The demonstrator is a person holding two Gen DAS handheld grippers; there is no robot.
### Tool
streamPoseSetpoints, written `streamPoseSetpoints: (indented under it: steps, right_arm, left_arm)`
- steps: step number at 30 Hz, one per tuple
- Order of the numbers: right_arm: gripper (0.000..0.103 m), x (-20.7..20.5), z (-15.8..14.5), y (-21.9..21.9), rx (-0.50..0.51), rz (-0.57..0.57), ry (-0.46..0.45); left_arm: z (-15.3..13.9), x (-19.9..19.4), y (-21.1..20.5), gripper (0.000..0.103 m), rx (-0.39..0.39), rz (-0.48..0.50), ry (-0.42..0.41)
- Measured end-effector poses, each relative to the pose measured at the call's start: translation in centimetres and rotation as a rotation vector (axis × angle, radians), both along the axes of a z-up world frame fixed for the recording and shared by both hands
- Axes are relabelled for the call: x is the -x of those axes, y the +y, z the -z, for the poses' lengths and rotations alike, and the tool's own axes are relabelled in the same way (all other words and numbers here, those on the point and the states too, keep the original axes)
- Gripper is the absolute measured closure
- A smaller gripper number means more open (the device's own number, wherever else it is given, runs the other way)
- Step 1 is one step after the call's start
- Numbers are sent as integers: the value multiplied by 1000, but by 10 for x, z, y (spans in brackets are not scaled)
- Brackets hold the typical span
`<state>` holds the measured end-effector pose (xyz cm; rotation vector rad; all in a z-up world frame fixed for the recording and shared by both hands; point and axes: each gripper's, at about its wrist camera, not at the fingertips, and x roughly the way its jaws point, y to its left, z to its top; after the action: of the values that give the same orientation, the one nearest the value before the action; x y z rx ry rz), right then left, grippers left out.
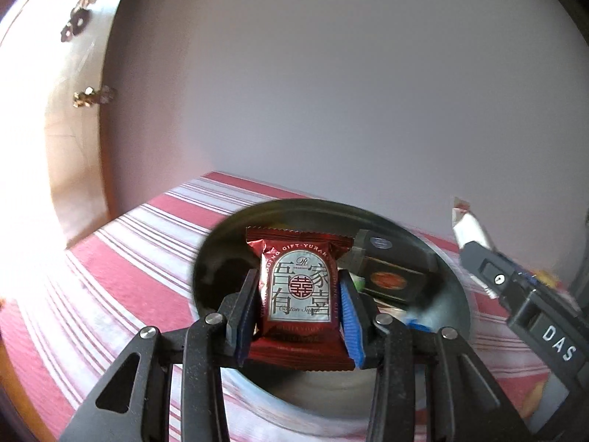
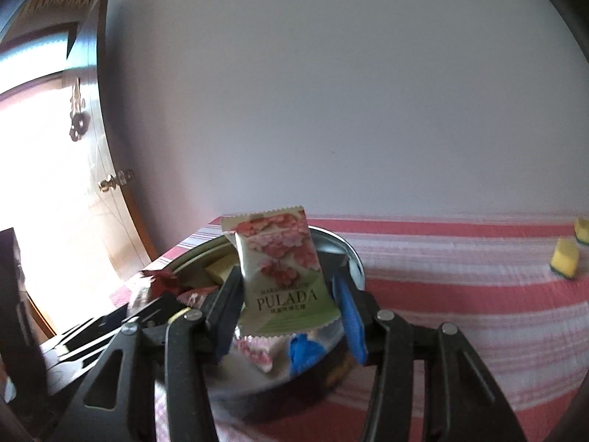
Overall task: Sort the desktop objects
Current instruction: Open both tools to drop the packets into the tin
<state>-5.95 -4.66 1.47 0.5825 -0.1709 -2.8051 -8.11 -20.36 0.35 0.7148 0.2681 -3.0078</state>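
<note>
1. Red foil wraps the packet (image 1: pixel 300 296) in the left gripper (image 1: pixel 300 316); its two blue-padded fingers (image 1: pixel 351 322) press on the packet's left and right edges, clamped tight on it.
2. That red packet stands upright, its silver label with large characters facing the camera, held above a round metal tin (image 1: pixel 454 294).
3. Inside the tin, behind the red packet, lies a dark box-shaped packet (image 1: pixel 395 280) with an orange round mark, and beside it something green and something blue that are too blurred to name.
4. The tin stands on a red and white striped cloth (image 1: pixel 121 280) that covers the table up to a plain pale wall (image 1: pixel 331 92).
5. At the right of the left wrist view the other tool's black body reaches in, carrying a pale packet seen edge-on.
6. In the right wrist view the right gripper (image 2: pixel 291 302) holds a pale green packet (image 2: pixel 281 272) printed with pink blossoms and the word PULADA; the fingers (image 2: pixel 349 320) close on its sides, and it tilts slightly.
7. This green packet hangs over the same tin (image 2: pixel 353 254), in which a blue wrapper (image 2: pixel 305 353) and a pink and white wrapper (image 2: pixel 257 351) lie below it.
8. Two yellow sponge blocks (image 2: pixel 565 258) sit on the cloth at the far right, well apart from the tin.
9. A wooden door (image 2: pixel 110 191) with a brass fitting stands at the left, bright light behind it.
</note>
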Motion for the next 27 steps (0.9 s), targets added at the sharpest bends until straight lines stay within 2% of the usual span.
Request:
streamPoseSetpoints:
  steps: [4, 7, 12, 18, 19, 21, 22, 23, 25, 27]
  right_arm:
    - [53, 18, 6, -13, -21, -6, -32]
    - [53, 23, 14, -19, -22, -30, -71]
    - [53, 20, 24, -29, -70, -86, -104]
    - [53, 14, 29, -49, -131, -166, -107]
    - [52, 14, 30, -51, -142, -177, -115]
    - [50, 15, 35, -54, -164, -188, -131]
    - [39, 15, 35, -54, -168, -188, -136]
    - [27, 15, 35, -52, -168, -175, -132]
    - [19, 12, 32, -47, -151, -151, -102]
    - [15, 9, 28, -37, -124, -120, -76]
  left_arm:
    - [-1, 19, -16, 60, 5, -37, -19]
    - [-14, 33, -19, 60, 64, -38, -18]
    - [-30, 68, -16, 60, 133, 66, -73]
    - [-47, 103, -7, 60, 190, 110, -144]
    - [-47, 106, -1, 58, 214, 124, -157]
    - [-43, 112, 11, 41, 273, 152, -178]
    - [-41, 115, 15, 22, 296, 152, -184]
    - [-39, 115, 19, 12, 318, 140, -177]
    - [-39, 113, 19, 11, 333, 95, -155]
    - [-43, 111, 9, 11, 293, 56, -137]
